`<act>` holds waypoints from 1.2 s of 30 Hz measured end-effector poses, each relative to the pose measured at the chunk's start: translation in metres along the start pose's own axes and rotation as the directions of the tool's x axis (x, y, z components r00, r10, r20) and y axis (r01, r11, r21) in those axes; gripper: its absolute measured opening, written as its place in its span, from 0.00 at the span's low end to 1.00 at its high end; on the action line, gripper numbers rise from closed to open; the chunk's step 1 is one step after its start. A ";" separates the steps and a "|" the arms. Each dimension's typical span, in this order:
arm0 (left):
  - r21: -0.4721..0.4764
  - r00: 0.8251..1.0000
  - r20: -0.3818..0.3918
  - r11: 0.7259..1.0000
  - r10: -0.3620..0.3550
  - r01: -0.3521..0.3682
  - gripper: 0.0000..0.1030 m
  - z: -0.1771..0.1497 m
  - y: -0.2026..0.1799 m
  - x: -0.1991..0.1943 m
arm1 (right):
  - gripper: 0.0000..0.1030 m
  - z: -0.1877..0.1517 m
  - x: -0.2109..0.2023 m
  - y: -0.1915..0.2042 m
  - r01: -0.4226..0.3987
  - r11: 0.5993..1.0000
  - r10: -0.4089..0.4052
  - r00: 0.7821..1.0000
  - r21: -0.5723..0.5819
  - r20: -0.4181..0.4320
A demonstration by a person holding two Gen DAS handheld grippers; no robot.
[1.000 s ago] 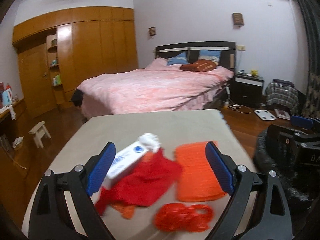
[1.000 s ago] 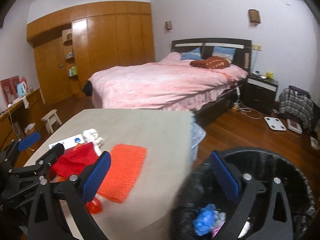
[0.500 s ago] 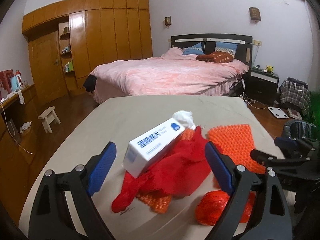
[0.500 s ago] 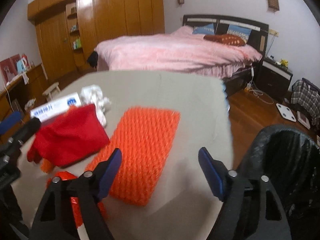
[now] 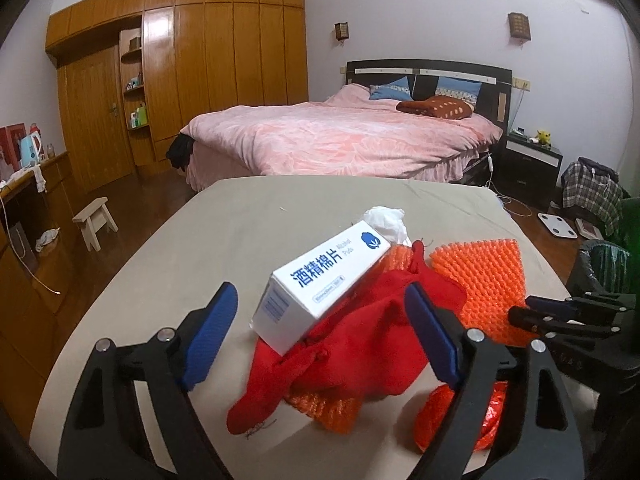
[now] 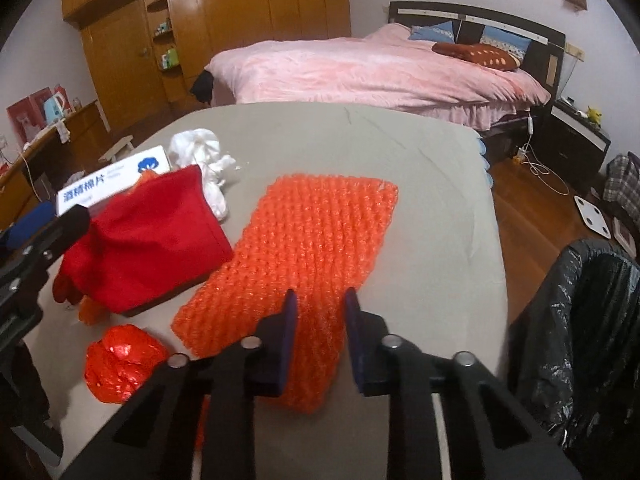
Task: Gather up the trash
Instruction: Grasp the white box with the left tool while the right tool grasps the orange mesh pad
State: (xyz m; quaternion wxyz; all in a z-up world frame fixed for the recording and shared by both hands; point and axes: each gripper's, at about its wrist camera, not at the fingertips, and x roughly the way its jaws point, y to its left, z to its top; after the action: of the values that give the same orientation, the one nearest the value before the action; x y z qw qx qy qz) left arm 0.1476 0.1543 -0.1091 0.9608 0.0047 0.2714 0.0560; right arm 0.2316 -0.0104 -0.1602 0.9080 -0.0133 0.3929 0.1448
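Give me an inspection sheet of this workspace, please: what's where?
Surface: grey-covered table, trash grouped at its near end.
Job's things: orange bubble wrap lying flat; white box resting on red cloth; white tissue; crumpled red bag; black-lined bin beside the table.
Clutter: nothing seen beyond the trash.
Grippers: left gripper open around the box; right gripper has just been closing, jaws narrow, pinching the wrap's near edge.
Cables: white cable on the floor by the bed.
Surroundings: pink bed, wooden wardrobe.
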 end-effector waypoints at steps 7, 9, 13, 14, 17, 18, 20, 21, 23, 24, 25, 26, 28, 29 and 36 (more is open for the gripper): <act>-0.003 1.000 -0.025 1.000 -0.018 0.018 0.60 0.003 0.007 0.010 | 0.12 0.017 -0.021 -0.005 -0.017 1.000 0.016 0.998 0.018 0.067; -0.007 0.999 -0.035 1.000 -0.030 0.029 0.57 0.004 0.009 0.013 | 0.12 0.022 -0.027 -0.005 -0.021 1.000 0.019 0.996 0.018 0.084; -0.004 0.998 -0.041 0.999 -0.043 0.043 0.57 0.004 0.009 0.017 | 0.12 0.026 -0.028 -0.005 -0.027 1.000 0.026 0.995 0.009 0.092; 0.001 0.998 -0.044 0.999 -0.045 0.045 0.57 0.005 0.007 0.019 | 0.12 0.026 -0.026 -0.006 -0.026 1.000 0.025 0.996 0.007 0.086; 0.014 0.997 -0.055 0.999 -0.051 0.051 0.57 0.003 0.003 0.024 | 0.13 0.022 -0.017 -0.007 -0.020 1.000 0.020 0.998 0.006 0.057; 0.017 0.997 -0.059 0.999 -0.050 0.051 0.56 0.002 0.002 0.025 | 0.13 0.021 -0.013 -0.007 -0.017 1.000 0.017 0.999 0.000 0.041; 0.021 0.997 -0.067 0.998 -0.050 0.051 0.47 0.001 0.000 0.027 | 0.17 0.017 -0.006 -0.007 -0.008 1.000 0.008 1.000 -0.005 0.022; 0.021 0.996 -0.069 0.998 -0.052 0.053 0.46 0.001 0.000 0.028 | 0.17 0.016 -0.003 -0.008 0.001 1.000 -0.001 1.000 -0.002 0.016; 0.019 0.997 -0.065 0.998 -0.051 0.053 0.45 0.001 0.000 0.027 | 0.23 0.015 -0.001 -0.010 0.008 1.000 -0.008 1.000 0.003 0.007; 0.020 0.997 -0.064 0.998 -0.052 0.054 0.44 0.001 -0.001 0.027 | 0.26 0.014 0.002 -0.010 0.017 1.000 -0.017 1.000 0.003 0.000; 0.022 0.997 -0.063 0.998 -0.053 0.054 0.43 0.001 -0.001 0.027 | 0.38 0.013 0.003 -0.011 0.030 1.000 -0.030 1.000 0.001 -0.007; 0.025 0.997 -0.061 0.998 -0.052 0.053 0.43 0.001 -0.002 0.026 | 0.46 0.012 0.004 -0.010 0.043 0.999 -0.043 0.999 -0.001 -0.016; 0.027 0.997 -0.059 0.998 -0.051 0.053 0.43 0.000 -0.004 0.025 | 0.47 0.010 0.009 -0.012 0.039 0.999 -0.039 0.999 0.007 -0.030; 0.024 0.997 -0.060 0.998 -0.051 0.053 0.42 0.000 -0.004 0.025 | 0.47 0.009 0.011 -0.013 0.035 0.999 -0.035 0.999 0.011 -0.038; 0.005 0.998 -0.042 0.999 -0.050 0.050 0.38 0.005 -0.004 0.021 | 0.20 0.011 0.015 -0.012 -0.023 0.999 0.025 0.998 0.032 -0.054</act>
State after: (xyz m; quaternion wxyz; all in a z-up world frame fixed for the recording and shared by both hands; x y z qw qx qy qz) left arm 0.1684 0.1529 -0.1153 0.9560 -0.0001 0.2917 0.0312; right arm 0.2527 -0.0169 -0.1647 0.8953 0.0015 0.4197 0.1492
